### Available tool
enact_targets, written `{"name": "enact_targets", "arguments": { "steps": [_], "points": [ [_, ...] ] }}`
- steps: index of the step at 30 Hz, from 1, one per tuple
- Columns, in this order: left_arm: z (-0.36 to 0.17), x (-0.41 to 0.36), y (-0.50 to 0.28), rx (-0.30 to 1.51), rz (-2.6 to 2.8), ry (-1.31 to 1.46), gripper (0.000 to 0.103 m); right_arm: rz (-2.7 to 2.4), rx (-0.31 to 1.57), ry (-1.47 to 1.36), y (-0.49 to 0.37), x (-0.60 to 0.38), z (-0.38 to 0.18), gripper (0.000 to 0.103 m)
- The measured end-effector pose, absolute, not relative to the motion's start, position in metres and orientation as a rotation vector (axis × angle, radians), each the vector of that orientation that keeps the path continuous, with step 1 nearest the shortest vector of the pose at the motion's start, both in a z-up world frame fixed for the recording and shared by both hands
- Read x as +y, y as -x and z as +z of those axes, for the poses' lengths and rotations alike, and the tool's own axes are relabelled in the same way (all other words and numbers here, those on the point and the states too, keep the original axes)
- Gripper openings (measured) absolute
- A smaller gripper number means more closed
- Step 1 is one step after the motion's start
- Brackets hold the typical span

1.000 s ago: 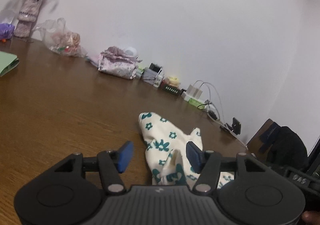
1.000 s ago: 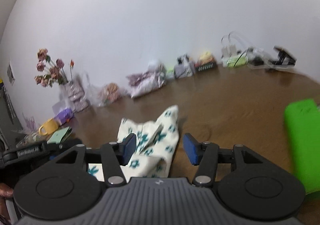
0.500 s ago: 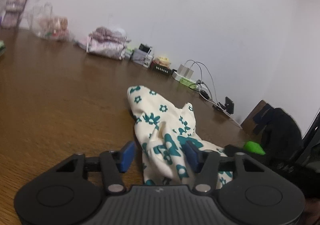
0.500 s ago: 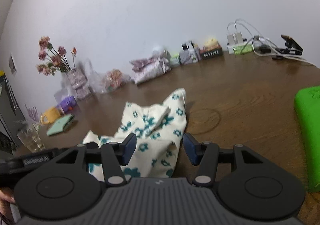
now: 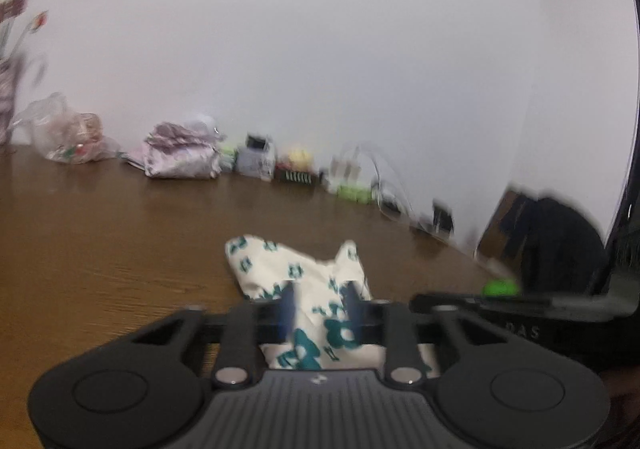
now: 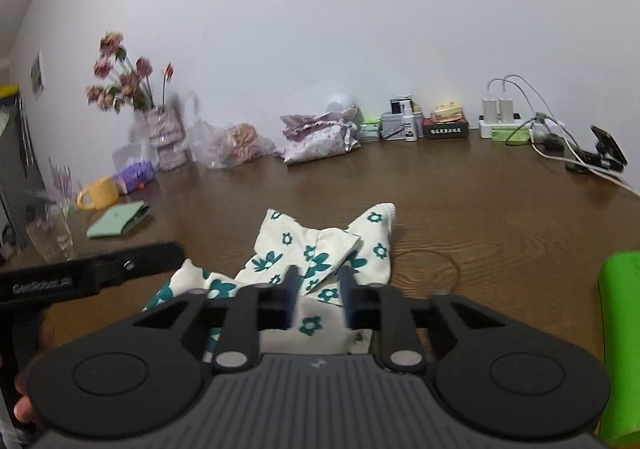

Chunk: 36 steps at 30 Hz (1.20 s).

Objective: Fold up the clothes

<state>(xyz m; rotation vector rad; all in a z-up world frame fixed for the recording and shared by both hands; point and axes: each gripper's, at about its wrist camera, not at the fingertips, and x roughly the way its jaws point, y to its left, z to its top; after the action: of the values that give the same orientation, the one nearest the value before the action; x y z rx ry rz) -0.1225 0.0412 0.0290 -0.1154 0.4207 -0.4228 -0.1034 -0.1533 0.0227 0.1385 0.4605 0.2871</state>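
A brown wooden table (image 6: 480, 209) against a white wall (image 6: 320, 29), clutter lined along its far edge. The cloth (image 6: 320, 253), cream with teal flowers, lies crumpled on the table near its front, two corners pointing up at the back and a flap folded over the middle. Left gripper (image 5: 319, 311): blue pads narrowed from their wider gap a second ago, cloth bunched between them. Right gripper (image 6: 319, 299): pads likewise drawn in, straddling the cloth's near fold; whether either pair actually pinches the fabric cannot be told. A green object (image 6: 622, 329) sits at the right.
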Motion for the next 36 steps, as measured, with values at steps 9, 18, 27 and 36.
{"name": "enact_targets", "arguments": {
  "steps": [9,18,27,36],
  "points": [
    [-0.011,0.032,0.115,0.517,-0.292,0.042,0.01,0.244,0.519,-0.002,0.093,-0.133,-0.007,0.009],
    [-0.007,0.028,0.136,0.529,-0.324,-0.02,0.006,0.294,0.518,0.032,0.111,-0.143,-0.008,0.009],
    [0.027,0.056,0.15,0.397,-0.419,-0.109,0.066,0.373,0.451,0.008,0.121,-0.18,0.016,0.082],
    [0.019,0.035,0.212,0.151,-0.849,-0.571,0.094,0.767,0.295,0.601,0.184,-0.151,0.008,0.102]
  ]
}}
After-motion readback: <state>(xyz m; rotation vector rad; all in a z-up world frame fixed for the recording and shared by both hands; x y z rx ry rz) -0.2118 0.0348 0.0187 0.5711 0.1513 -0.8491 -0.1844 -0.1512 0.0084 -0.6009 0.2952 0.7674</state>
